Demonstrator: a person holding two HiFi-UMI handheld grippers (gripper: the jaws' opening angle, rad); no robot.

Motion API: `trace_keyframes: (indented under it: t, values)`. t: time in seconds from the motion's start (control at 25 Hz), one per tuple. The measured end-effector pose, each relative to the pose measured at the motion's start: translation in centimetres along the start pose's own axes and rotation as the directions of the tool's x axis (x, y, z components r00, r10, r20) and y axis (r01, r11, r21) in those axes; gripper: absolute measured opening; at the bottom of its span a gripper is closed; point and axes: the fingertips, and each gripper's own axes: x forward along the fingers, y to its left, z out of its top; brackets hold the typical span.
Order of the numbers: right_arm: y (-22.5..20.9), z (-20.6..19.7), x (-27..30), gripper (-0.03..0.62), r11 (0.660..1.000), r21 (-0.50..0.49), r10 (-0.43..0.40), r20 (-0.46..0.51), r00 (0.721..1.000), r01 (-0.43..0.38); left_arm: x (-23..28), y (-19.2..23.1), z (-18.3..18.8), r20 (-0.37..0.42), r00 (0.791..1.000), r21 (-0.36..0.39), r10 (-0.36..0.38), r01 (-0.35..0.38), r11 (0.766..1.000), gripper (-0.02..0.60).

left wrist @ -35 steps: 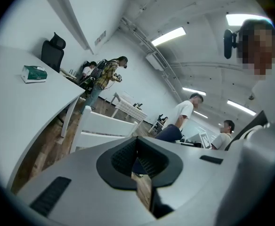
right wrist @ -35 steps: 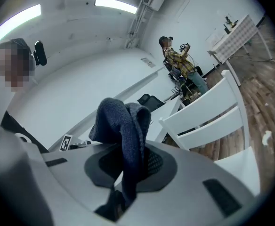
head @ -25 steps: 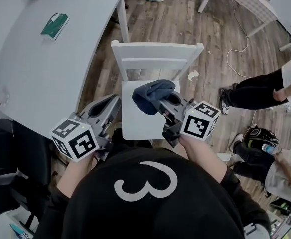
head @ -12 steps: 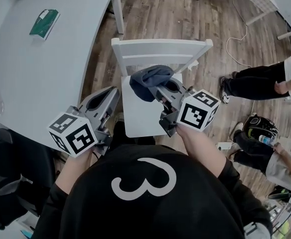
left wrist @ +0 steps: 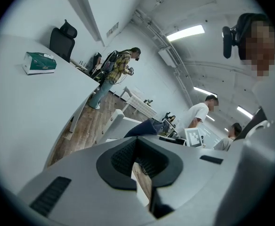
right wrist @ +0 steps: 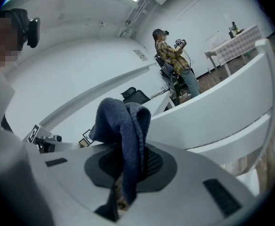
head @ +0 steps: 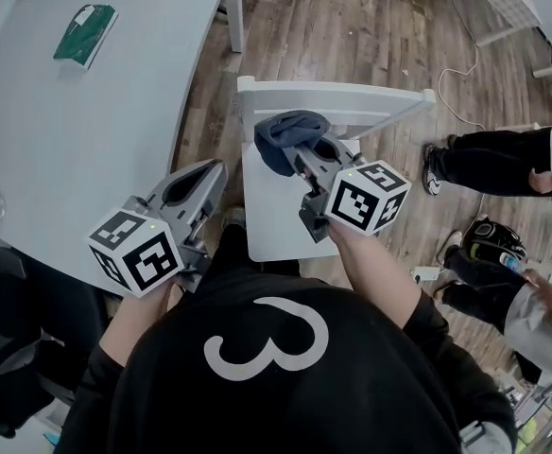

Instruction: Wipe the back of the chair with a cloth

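A white wooden chair stands in front of me, its back [head: 337,97] at the far side and its seat [head: 274,230] nearer. My right gripper [head: 303,158] is shut on a dark blue cloth [head: 288,133], which hangs bunched just at the chair back's top rail, left of its middle. In the right gripper view the cloth [right wrist: 123,126] droops over the right gripper [right wrist: 128,166], with the chair back [right wrist: 222,112] close behind. My left gripper [head: 198,185] hovers left of the seat, shut and holding nothing. The left gripper view shows the left gripper [left wrist: 140,161], the cloth [left wrist: 145,127] and the chair [left wrist: 115,125].
A large grey table [head: 59,140] lies to the left with a green and white box [head: 84,34] on it. A person's dark-trousered legs [head: 489,159] stretch out on the right by a bag [head: 493,239]. A white cable [head: 460,45] lies on the wooden floor.
The right gripper has carried the cloth forward from over the seat up to the chair back's top rail. The left gripper has hardly moved.
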Motion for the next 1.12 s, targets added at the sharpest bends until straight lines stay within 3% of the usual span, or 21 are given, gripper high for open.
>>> trace_keyframes:
  t: [0.56,1.12]
  values:
    - [-3.8,-1.0,4.8,0.051,0.986,-0.042,-0.164,-0.001,0.986,0.164,-0.3,3.3,-0.2,-0.050,0.999,-0.020,0.005,-0.006,1.000,0.014]
    - [-3.9,-1.0,6.0,0.052,0.968,-0.067,-0.240,0.038,0.970,0.242,-0.9,4.4,-0.1,-0.046,0.999,-0.035,0.019,-0.020,0.999,0.014]
